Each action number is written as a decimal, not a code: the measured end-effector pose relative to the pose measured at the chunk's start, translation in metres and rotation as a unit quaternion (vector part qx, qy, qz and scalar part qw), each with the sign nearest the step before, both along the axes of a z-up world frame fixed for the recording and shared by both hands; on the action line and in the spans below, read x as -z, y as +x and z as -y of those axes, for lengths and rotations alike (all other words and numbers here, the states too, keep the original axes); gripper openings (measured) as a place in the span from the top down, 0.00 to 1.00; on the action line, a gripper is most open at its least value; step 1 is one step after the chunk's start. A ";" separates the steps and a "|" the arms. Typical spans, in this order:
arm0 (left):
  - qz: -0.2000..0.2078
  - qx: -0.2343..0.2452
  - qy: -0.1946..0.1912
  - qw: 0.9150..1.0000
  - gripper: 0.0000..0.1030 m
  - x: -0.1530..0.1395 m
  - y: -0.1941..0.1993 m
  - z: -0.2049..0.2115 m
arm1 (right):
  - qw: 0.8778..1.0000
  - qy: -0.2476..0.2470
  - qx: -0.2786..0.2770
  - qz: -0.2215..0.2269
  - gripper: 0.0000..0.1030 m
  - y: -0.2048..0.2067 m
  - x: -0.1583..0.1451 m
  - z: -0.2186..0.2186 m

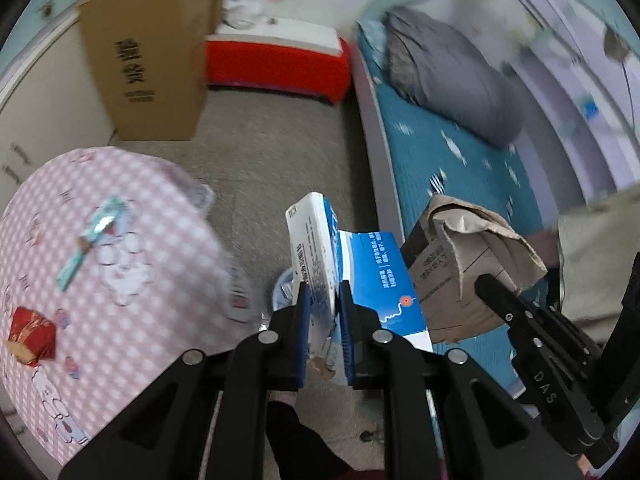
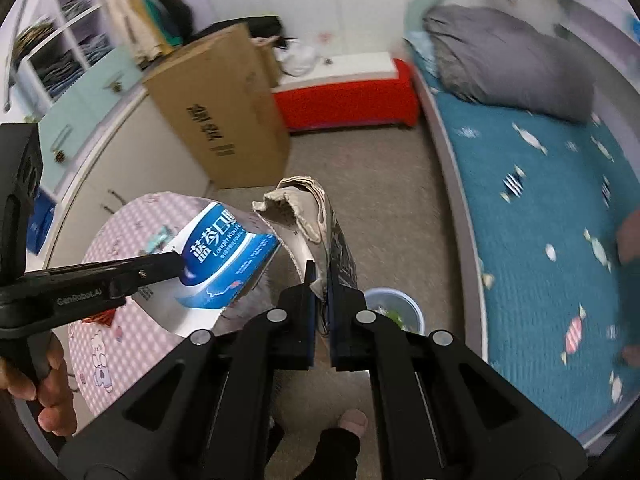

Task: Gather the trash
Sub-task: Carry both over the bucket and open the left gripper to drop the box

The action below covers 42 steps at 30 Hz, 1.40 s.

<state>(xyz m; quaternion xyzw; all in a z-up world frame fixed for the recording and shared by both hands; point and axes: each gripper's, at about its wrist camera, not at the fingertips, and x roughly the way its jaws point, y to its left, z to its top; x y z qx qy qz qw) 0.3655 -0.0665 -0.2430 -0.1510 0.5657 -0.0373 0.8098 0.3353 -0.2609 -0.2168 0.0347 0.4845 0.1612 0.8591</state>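
Left wrist view: black left gripper (image 1: pixel 323 294) at bottom centre pinches a blue-and-white box (image 1: pixel 368 276), held above grey floor. At right, the right gripper (image 1: pixel 490 286) carries a torn brown carton (image 1: pixel 460 264). A pink checked table (image 1: pixel 132 248) at left bears a red wrapper (image 1: pixel 31 334) and a teal wrapper (image 1: pixel 94 230).

Right wrist view: right gripper (image 2: pixel 319 280) clamps the brown carton (image 2: pixel 304 216) at centre. A blue bin (image 2: pixel 394 312) sits just below right. The left gripper (image 2: pixel 176 264) holds the box (image 2: pixel 228 264) at left.
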 end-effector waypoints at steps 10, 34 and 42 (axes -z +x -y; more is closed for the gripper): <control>-0.036 0.079 0.027 0.996 0.87 0.029 0.017 0.072 | 0.997 0.008 0.061 -0.038 0.96 -0.014 0.025 0.071; -0.028 0.109 0.055 0.992 0.36 0.023 0.046 0.106 | 0.996 0.017 0.083 -0.041 0.95 0.004 0.029 0.093; -0.021 0.091 0.059 0.994 0.35 0.016 0.040 0.094 | 0.997 0.020 0.068 -0.043 0.95 0.007 0.029 0.085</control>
